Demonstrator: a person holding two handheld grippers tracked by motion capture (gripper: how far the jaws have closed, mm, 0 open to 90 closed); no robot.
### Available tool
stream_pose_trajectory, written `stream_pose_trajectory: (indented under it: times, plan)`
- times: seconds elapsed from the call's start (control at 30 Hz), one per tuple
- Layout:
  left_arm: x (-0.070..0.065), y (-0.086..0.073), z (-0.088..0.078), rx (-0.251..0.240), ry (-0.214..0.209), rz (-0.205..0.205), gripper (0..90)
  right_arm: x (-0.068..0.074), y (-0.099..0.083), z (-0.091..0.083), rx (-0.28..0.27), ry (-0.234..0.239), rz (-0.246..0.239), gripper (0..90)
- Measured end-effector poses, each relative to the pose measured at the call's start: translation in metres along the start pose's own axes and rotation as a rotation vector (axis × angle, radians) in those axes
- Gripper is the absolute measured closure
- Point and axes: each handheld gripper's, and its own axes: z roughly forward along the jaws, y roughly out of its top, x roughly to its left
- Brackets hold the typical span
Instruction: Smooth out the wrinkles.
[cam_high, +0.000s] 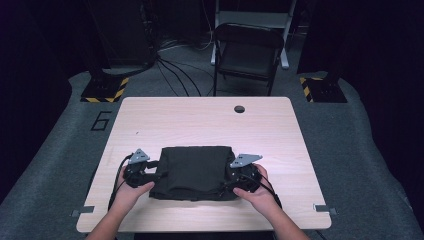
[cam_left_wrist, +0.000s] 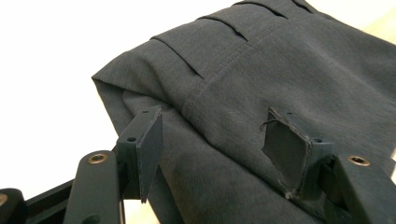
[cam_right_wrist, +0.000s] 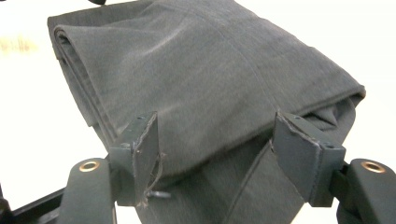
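Observation:
A dark grey folded garment (cam_high: 196, 172) lies on the near half of the wooden table (cam_high: 205, 122). My left gripper (cam_high: 150, 172) sits at its left edge and my right gripper (cam_high: 235, 175) at its right edge. In the left gripper view the folded garment (cam_left_wrist: 261, 79) shows pleats and a stitched seam; my left gripper (cam_left_wrist: 215, 144) is open, its jaws wide apart over the cloth. In the right gripper view the folded garment (cam_right_wrist: 205, 79) shows stacked layers, and my right gripper (cam_right_wrist: 215, 149) is open over its near corner.
A small round hole (cam_high: 239, 109) is in the table's far side. A dark folding chair (cam_high: 247, 52) stands beyond the table, with cables (cam_high: 175, 70) on the grey floor and two yellow-black striped bases (cam_high: 105, 90) at left and right.

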Motion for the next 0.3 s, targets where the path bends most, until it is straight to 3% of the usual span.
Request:
stream_pose_trajectory:
  times: [0.03,0.17,0.3]
  plan:
    - [0.0,-0.002,-0.001,-0.015,0.009,-0.003,37.4,0.0,-0.002,-0.002,-0.005,0.004,0.017,32.1]
    - [0.004,-0.014,-0.004,-0.04,-0.002,-0.077,38.2,-0.006,-0.01,-0.006,-0.015,0.023,0.043,31.9]
    - [0.01,-0.015,-0.008,-0.037,-0.001,-0.089,37.9,-0.014,-0.014,-0.004,-0.021,0.052,0.119,27.2]
